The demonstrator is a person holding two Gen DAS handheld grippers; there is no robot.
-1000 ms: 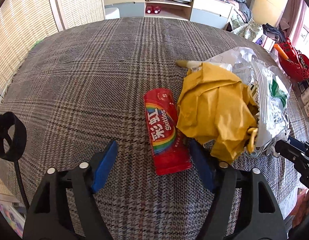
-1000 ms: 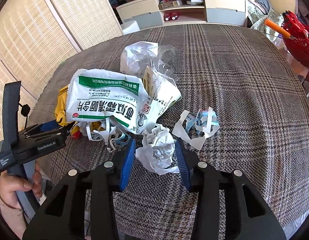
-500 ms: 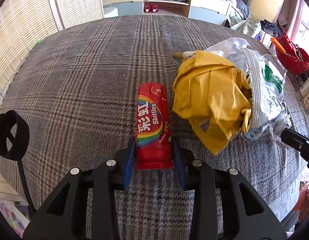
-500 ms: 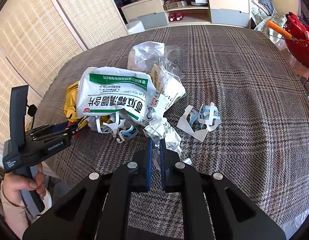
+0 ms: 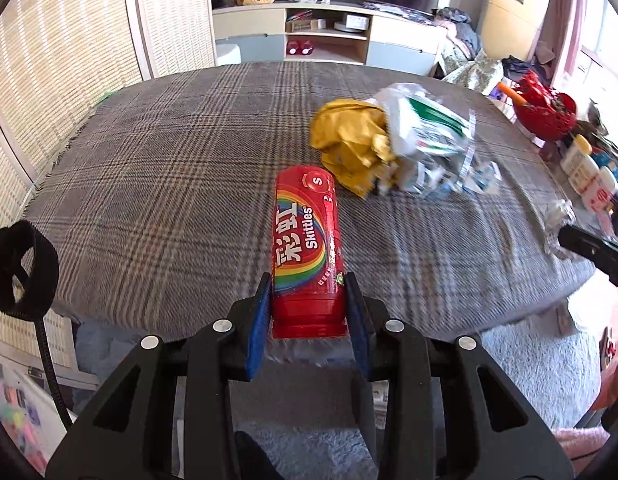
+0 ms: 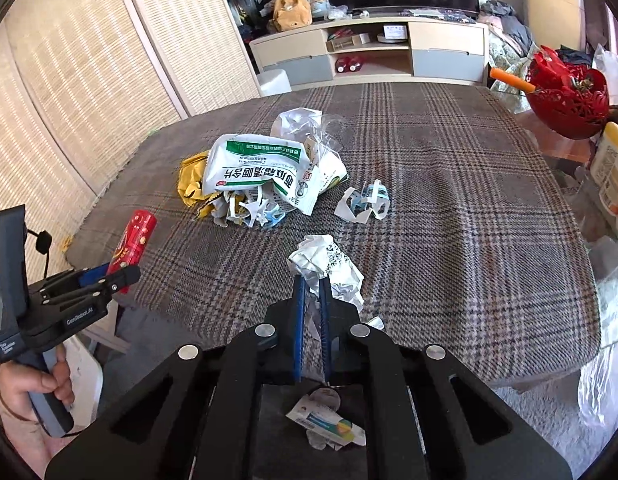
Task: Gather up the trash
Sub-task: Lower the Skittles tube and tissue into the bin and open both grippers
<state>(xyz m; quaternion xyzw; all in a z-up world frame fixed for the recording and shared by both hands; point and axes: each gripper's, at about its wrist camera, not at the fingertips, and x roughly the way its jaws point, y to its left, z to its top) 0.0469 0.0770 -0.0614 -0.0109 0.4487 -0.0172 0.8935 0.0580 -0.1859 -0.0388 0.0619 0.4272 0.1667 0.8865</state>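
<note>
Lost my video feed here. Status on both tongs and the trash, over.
Left tongs shut on Skittles tube, lifted. Right tongs shut on crumpled paper. Wrapper pile and torn packet remain on plaid table. Nothing in the way.

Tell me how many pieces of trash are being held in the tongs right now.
2. The red Skittles tube is clamped in the left tongs; the crumpled white paper is pinched in the right tongs.
</note>
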